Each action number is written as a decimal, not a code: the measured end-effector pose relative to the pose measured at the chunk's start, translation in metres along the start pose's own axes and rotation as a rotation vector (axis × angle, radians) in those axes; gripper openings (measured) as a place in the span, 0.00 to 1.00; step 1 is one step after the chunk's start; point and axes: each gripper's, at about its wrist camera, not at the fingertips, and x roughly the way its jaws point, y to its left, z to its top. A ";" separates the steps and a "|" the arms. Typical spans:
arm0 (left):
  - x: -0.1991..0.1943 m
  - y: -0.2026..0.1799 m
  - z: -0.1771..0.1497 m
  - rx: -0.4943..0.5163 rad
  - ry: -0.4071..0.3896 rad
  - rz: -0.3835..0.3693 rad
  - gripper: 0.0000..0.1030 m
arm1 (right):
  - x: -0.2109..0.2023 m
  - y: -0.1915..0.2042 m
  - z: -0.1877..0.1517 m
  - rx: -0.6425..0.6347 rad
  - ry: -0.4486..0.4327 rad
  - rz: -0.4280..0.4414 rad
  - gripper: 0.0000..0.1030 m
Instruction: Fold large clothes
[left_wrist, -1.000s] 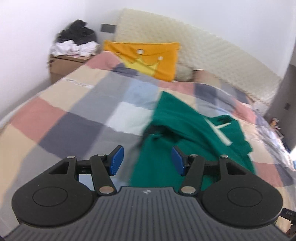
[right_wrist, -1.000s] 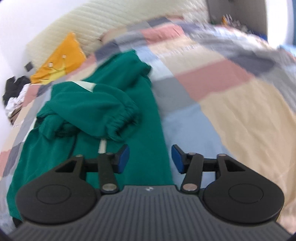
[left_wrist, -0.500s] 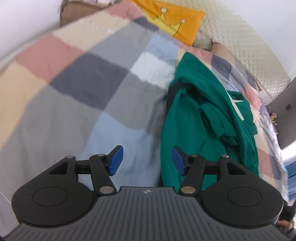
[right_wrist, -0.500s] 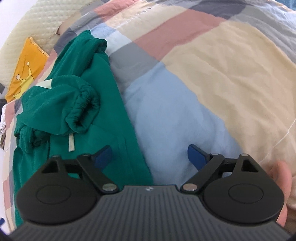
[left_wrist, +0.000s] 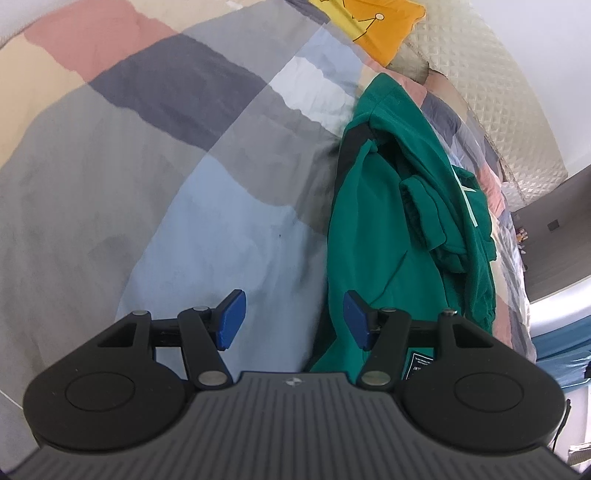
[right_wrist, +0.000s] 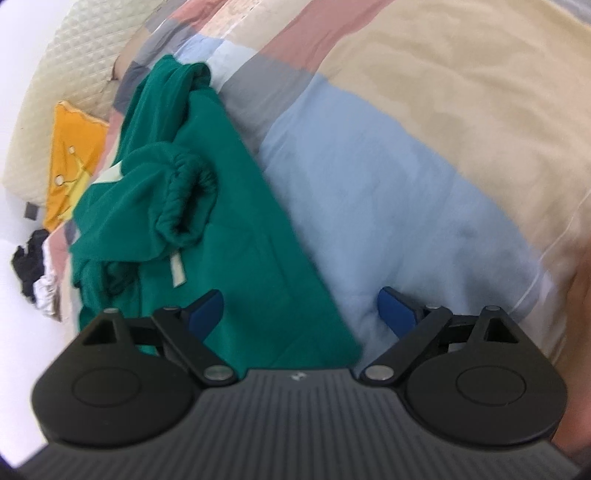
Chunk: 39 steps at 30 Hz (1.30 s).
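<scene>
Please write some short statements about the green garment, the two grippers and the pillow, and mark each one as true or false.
1. Both the left gripper and the right gripper are open and hold nothing. True.
2. The green garment lies spread flat and smooth on the checked bedcover. False: it is bunched, with a sleeve and its gathered cuff piled on top.
3. The right gripper stands over the near corner of the garment, one finger above the green cloth and the other above the light blue patch. True.
4. The orange pillow lies on top of the garment. False: it sits apart, near the quilted headboard.
</scene>
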 end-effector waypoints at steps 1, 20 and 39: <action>0.001 0.002 -0.001 -0.004 0.003 -0.002 0.62 | 0.001 0.000 -0.001 0.007 0.018 0.021 0.91; 0.013 0.021 -0.008 -0.066 0.033 -0.037 0.62 | 0.005 0.023 -0.021 -0.010 0.117 0.308 0.89; -0.007 0.018 -0.014 -0.100 -0.024 -0.031 0.62 | 0.000 0.016 -0.026 -0.079 0.061 0.142 0.23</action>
